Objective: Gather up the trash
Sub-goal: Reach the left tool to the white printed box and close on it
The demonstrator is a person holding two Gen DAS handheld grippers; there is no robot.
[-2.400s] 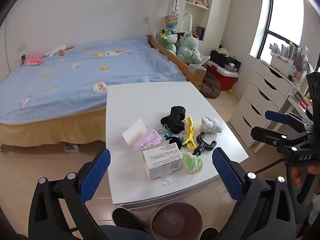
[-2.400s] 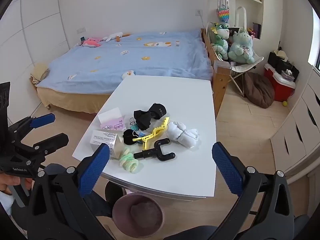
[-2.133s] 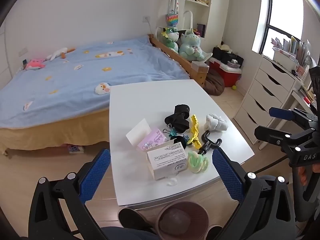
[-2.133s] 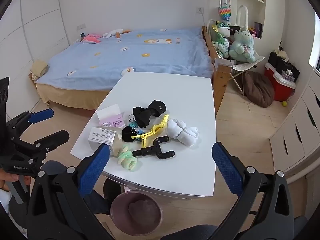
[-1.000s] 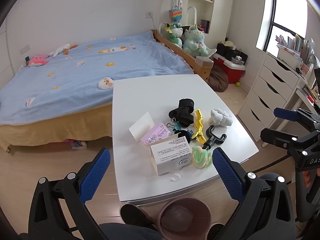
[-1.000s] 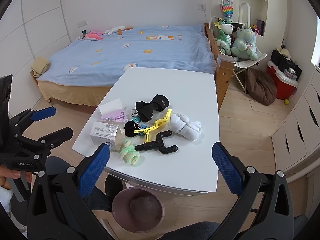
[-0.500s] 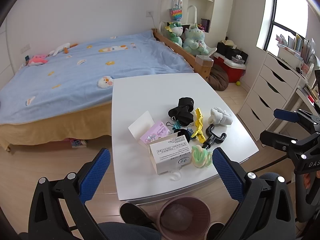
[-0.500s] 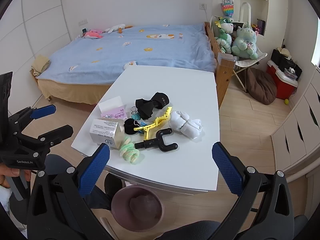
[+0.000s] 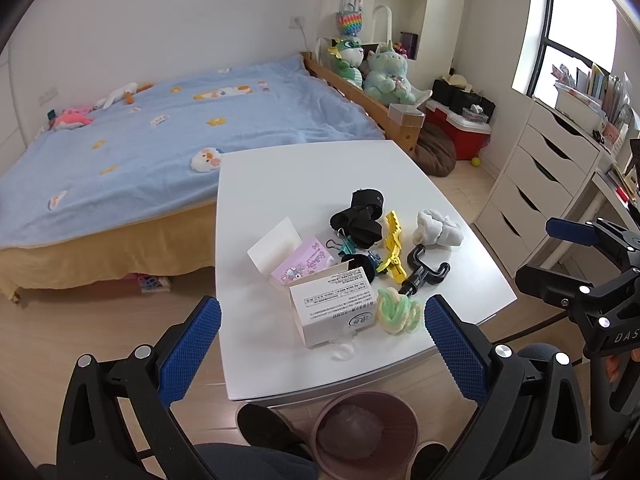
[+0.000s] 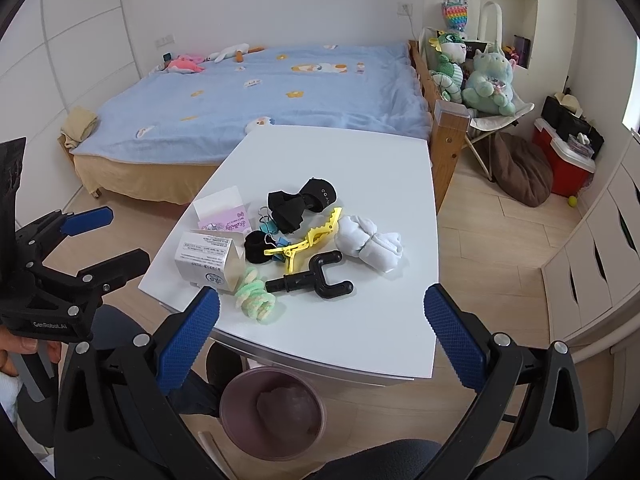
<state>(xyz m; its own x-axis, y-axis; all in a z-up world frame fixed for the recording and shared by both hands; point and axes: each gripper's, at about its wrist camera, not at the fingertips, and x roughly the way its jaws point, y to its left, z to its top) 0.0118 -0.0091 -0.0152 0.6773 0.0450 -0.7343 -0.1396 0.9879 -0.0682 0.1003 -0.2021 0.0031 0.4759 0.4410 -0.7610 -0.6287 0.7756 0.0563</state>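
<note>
Bedroom floor and a blue bed [image 9: 160, 152] frame the white tabletop [image 9: 280, 176], which now sits slightly lower and closer in both views than a couple of seconds ago; nothing on it has shifted. The left hand-held gripper [image 9: 320, 344] and right hand-held gripper [image 10: 320, 332] both hang released and empty, short of the near edge. Likely trash lies at the near left: a white box [image 9: 334, 302], a clear scrap [image 9: 343, 350] just beside it, and a pink packet [image 9: 306, 262]. The bin [image 10: 272, 412] waits on the floor below the near edge. Collection has not begun; this looks like the approach only.
</note>
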